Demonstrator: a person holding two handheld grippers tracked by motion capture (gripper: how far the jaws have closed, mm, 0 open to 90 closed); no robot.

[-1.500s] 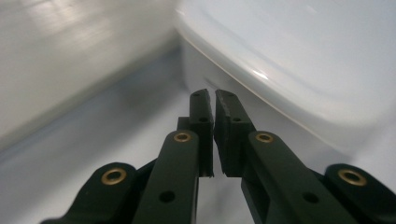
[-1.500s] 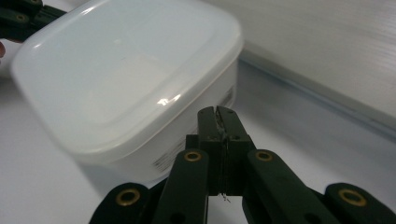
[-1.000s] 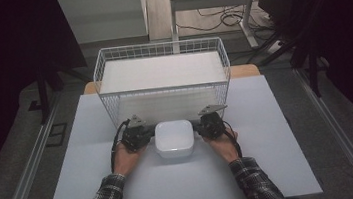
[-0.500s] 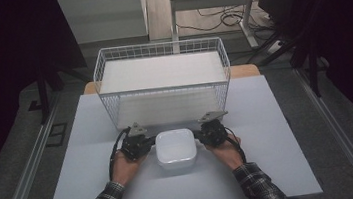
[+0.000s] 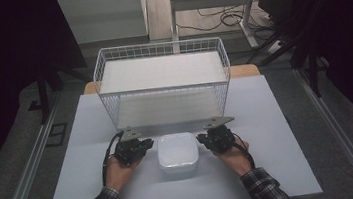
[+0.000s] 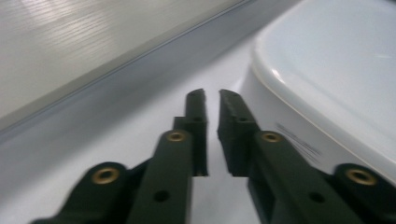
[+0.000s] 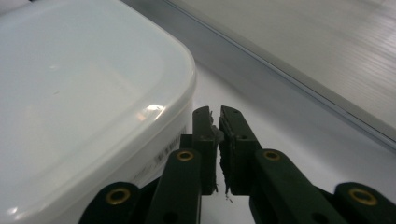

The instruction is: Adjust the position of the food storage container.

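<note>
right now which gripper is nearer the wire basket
Left, slightly. The left gripper sits beside the white box on its left, just under the wire basket front corner. The right gripper flanks the box's right side, about level but a touch farther.

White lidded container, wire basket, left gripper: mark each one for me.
White lidded container (image 5: 177, 149), high view, middle of its lid.
Wire basket (image 5: 158, 48), high view, back rim.
Left gripper (image 6: 212, 100), left gripper view, between its nearly closed fingertips, beside the container.
</note>
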